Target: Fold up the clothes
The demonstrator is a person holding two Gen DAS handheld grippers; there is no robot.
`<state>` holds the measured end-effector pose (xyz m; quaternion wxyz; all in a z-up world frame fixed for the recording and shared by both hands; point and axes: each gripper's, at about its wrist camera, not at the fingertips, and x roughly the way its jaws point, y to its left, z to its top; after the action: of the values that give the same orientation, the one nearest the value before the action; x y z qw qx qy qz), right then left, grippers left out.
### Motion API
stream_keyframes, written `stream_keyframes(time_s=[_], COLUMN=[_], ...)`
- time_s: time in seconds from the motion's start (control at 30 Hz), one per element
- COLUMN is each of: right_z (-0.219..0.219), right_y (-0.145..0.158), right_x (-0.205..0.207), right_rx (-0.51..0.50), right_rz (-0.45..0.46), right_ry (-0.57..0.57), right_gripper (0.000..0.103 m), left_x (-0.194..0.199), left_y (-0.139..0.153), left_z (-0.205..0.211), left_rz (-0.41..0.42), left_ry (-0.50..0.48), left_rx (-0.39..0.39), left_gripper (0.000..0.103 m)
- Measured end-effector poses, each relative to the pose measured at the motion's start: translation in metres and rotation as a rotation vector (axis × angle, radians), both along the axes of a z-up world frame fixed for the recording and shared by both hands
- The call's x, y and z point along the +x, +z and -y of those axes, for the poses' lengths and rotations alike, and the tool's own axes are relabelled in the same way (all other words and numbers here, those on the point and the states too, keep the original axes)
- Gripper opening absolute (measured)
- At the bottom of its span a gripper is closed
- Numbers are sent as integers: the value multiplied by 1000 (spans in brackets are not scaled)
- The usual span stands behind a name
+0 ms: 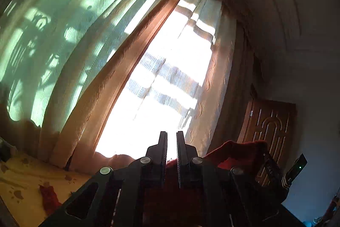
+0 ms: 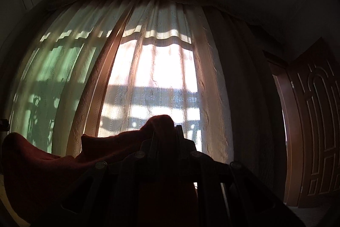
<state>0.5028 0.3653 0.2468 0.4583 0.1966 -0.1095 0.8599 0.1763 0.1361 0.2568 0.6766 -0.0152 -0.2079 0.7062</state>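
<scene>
Against sunlit curtains (image 2: 161, 69), red garment (image 2: 63, 165) clenched in left claw (image 1: 171, 142) and right claw (image 2: 170, 135).

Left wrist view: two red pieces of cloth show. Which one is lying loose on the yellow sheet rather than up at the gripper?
The small red cloth at lower left, lying alone on the yellow sheet. The red garment is up at the left gripper.

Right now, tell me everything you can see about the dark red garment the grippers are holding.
The dark red garment looks like a soft, thick knit. It is lifted in front of the curtained window, not lying flat. The right gripper is shut on a bunched fold that humps over its fingertips, and cloth sags away to the left. The left gripper is shut on another part, with fabric showing low between its fingers and rising to the right. Its full shape is hidden.
</scene>
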Motion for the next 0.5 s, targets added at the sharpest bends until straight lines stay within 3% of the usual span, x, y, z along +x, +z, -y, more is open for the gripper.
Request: stream_keyframes(time_s=[0.07, 0.13, 0.23, 0.33, 0.4, 0.47, 0.5], right_z=[14, 23, 31, 25, 21, 20, 21], right_y=[20, 34, 34, 23, 18, 17, 17], right_x=[3, -4, -24, -38, -39, -40, -41], right_rx=[31, 43, 72, 50, 19, 8, 8], right_rz=[-45, -25, 45, 93, 98, 116, 125], right_ry=[32, 54, 24, 2, 7, -4, -7], right_gripper=[13, 13, 13, 13, 14, 13, 13], left_x=[7, 11, 4, 7, 19, 25, 30], left_y=[25, 42, 40, -5, -49, -97, -120], left_z=[41, 63, 55, 7, -22, -54, -68], left_rz=[-46, -59, -28, -55, -61, -15, 19], left_ry=[48, 80, 16, -81, -149, -226, -252], left_rx=[103, 82, -51, -250, -372, -495, -542], left_gripper=[9, 9, 10, 10, 13, 31, 60])
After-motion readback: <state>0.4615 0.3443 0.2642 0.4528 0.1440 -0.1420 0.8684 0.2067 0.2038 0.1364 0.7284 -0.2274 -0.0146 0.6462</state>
